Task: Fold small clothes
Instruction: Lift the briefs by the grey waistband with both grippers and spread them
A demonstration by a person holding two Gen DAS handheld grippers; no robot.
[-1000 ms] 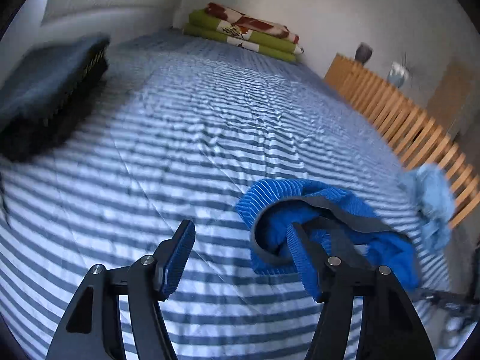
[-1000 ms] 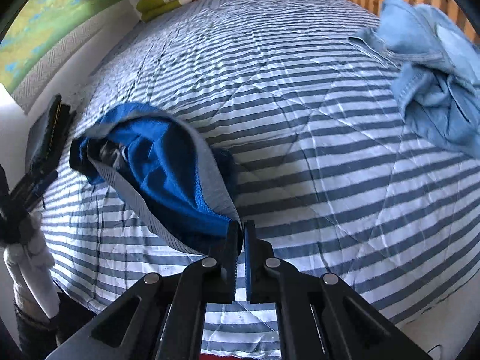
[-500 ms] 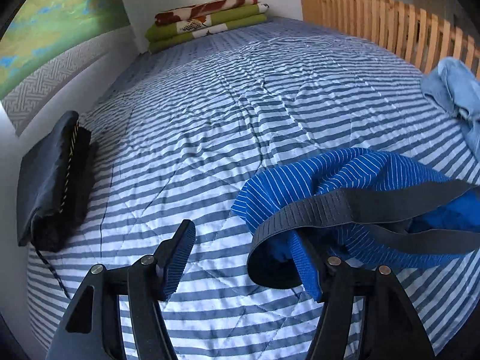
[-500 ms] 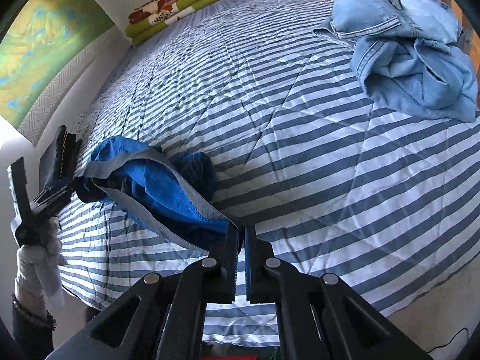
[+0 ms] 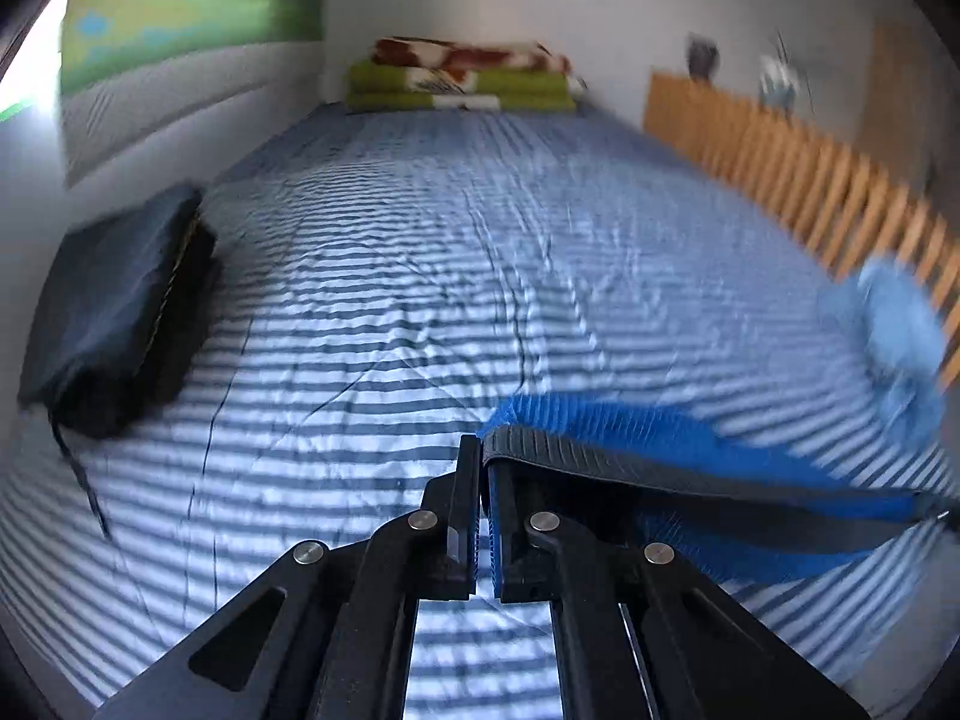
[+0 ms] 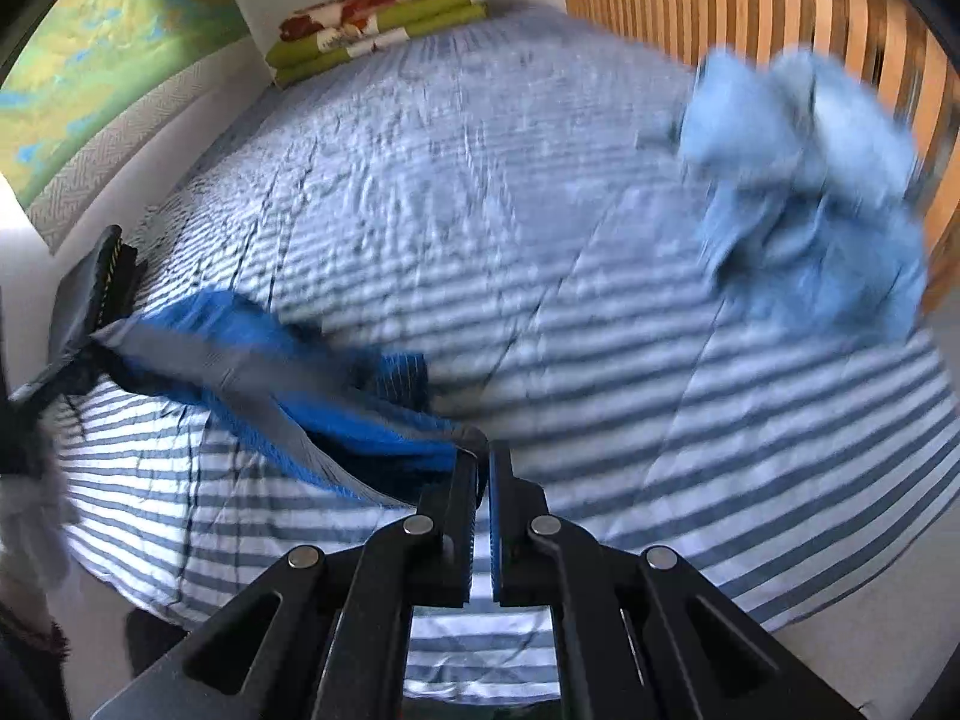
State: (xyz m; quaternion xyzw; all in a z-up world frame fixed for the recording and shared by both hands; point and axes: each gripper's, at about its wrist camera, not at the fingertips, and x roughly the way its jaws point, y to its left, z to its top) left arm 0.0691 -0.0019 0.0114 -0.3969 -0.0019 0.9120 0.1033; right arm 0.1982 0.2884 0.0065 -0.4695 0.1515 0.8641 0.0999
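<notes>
A: What differs from a second ago?

B: Your left gripper [image 5: 482, 468], spread wide then, now clamps the grey waistband of the blue shorts [image 5: 678, 438]. Your right gripper [image 6: 483, 468] stays clamped on the opposite end. The shorts hang stretched just above the striped bedspread [image 5: 420, 276].

A: Any legible writing?

B: None; the frames are blurred.
</notes>
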